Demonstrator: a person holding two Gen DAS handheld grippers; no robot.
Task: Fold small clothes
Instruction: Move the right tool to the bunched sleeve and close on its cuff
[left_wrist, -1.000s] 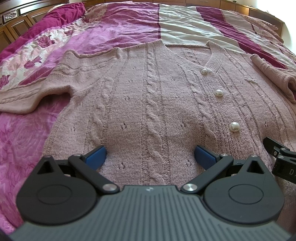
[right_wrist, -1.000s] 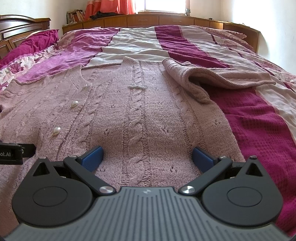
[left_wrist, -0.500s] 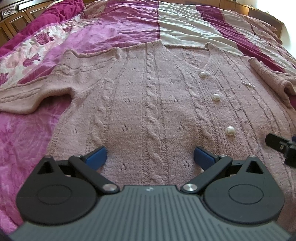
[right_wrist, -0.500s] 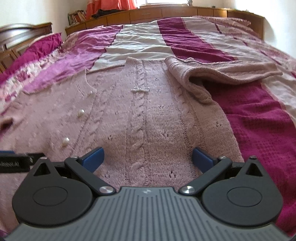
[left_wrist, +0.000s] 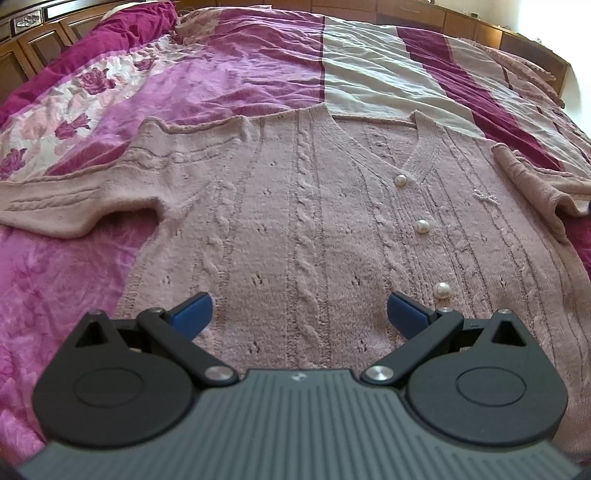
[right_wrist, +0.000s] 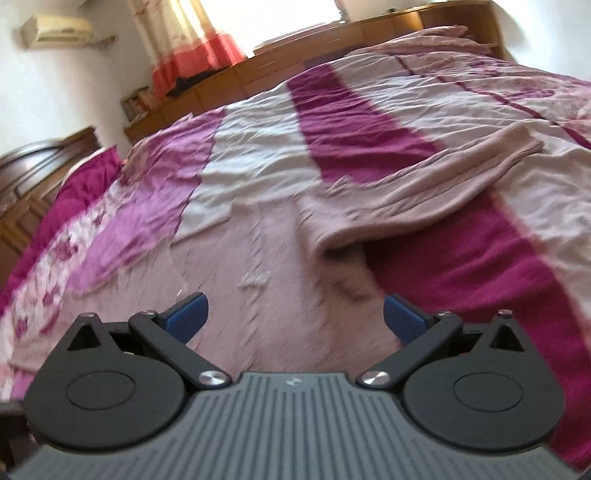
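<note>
Dusty-pink cable-knit cardigan (left_wrist: 303, 229) lies spread flat, front up, on a bed covered by a striped quilt of magenta, lilac and cream panels (left_wrist: 258, 66). Three round pearl-white buttons (left_wrist: 422, 226) run down its placket below the V-neck. One sleeve (left_wrist: 62, 210) stretches out to the left across the quilt; the other sleeve (right_wrist: 424, 195) lies bunched and folded out to the right over a magenta stripe.

Left gripper (left_wrist: 299, 314) sits low over the cardigan's lower body, its blue-tipped fingers (left_wrist: 192, 308) spread wide apart with nothing between them but knit beneath. The lowest button lies just beside the right-hand fingertip.

Right gripper (right_wrist: 293, 314) is also spread wide, blue fingers (right_wrist: 402, 317) apart and holding nothing, over the cardigan's right half near the sleeve's base. This view is tilted and motion-blurred. Wooden cabinets (right_wrist: 332, 44) and an orange-hemmed curtain (right_wrist: 192, 48) stand beyond the bed.
</note>
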